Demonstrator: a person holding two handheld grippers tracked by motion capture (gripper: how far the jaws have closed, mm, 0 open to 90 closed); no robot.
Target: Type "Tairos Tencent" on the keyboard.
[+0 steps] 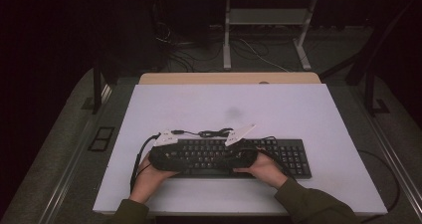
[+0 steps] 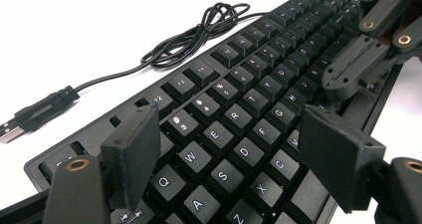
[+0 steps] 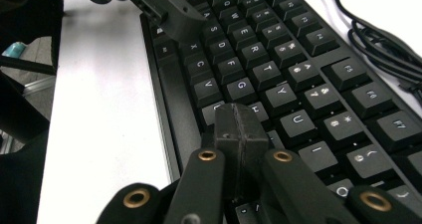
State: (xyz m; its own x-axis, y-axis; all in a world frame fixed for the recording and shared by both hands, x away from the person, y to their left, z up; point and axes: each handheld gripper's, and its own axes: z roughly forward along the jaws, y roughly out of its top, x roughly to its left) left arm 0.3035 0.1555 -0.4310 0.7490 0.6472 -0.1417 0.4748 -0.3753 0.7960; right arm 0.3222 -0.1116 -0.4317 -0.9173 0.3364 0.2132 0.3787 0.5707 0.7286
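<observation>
Black keyboard (image 1: 234, 157) lies flat on the white desk (image 1: 298, 114), near the front edge, long side running left-right in the high view. Its cable (image 1: 214, 132) sits in a loose coil on the desk just behind the kbd's top row; the USB plug (image 2: 30, 117) lies free on the desk, off the kbd's left end as the left claw view frames it.

Both hands are over the left half of the kbd. Left claw (image 2: 234, 149) has its jaws standing apart, approx. over the Q/W/E/A/S/D keys w/ nothing between the pads; they straddle a patch of keys. Can't tell if the tips touch the keycaps.

Right claw (image 3: 240, 129) has its jaws pressed together, pad to pad, nothing gripped. Its closed tip sits low over the keys just beside H (near the G/H/B area); whether it's pressing a key I can't tell. In the right claw view, the left claw shows further off, over the kbd's near-left corner.

Person's forearms come in from the bottom in dark green sleeves (image 1: 313, 204).
</observation>
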